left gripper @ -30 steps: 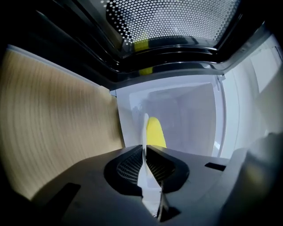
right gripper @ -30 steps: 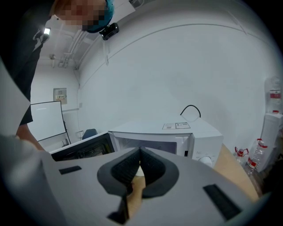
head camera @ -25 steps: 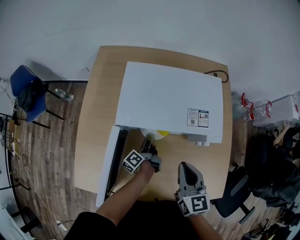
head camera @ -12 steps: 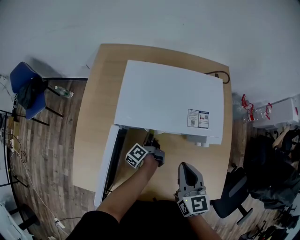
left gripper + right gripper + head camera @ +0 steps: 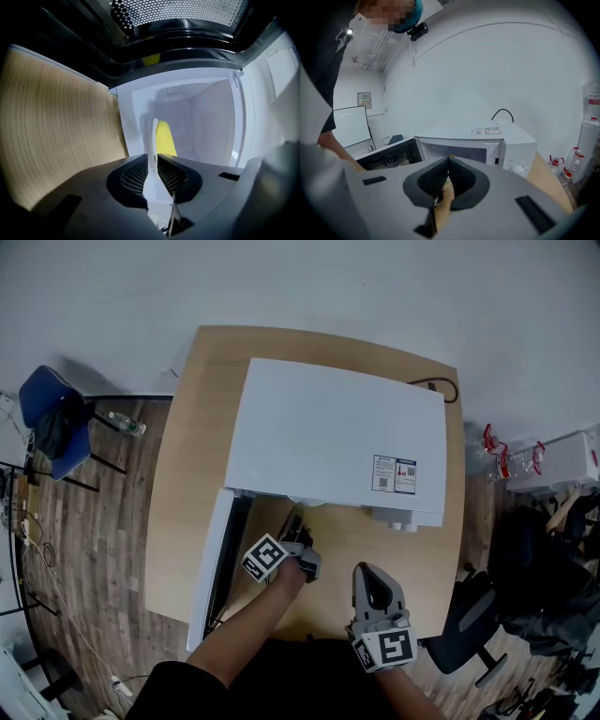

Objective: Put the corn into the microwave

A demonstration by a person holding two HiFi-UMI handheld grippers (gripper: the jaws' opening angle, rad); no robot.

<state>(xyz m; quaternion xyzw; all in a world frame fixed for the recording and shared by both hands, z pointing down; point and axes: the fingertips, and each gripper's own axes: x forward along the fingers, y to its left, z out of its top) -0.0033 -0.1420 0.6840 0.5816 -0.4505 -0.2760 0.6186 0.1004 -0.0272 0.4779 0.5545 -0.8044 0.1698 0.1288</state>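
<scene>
Corn (image 5: 165, 138) is in: it lies on a white plate (image 5: 153, 136) inside the microwave (image 5: 337, 437), so the load is where the task wants it. Left claw (image 5: 155, 159) is at the cavity mouth, rolled on its side so the jaws take the plate rim from above and below; that's why the rim reads as a thin vertical strip between the pads. Jaws have just been opening. The rim sits between them but I judge the pinch released, so the plate rests on the cavity floor rather than on the claw. The door (image 5: 208, 568) is swung fully out to the left, which leaves a straight path in and out. Right claw (image 5: 448, 164) is clenched on nothing and parked low over the near edge of the worktop (image 5: 197, 427), well clear of the opening, probably to stay out of the way. My guess at what's left: back the left claw straight out without dragging the rim, then close the door.
</scene>
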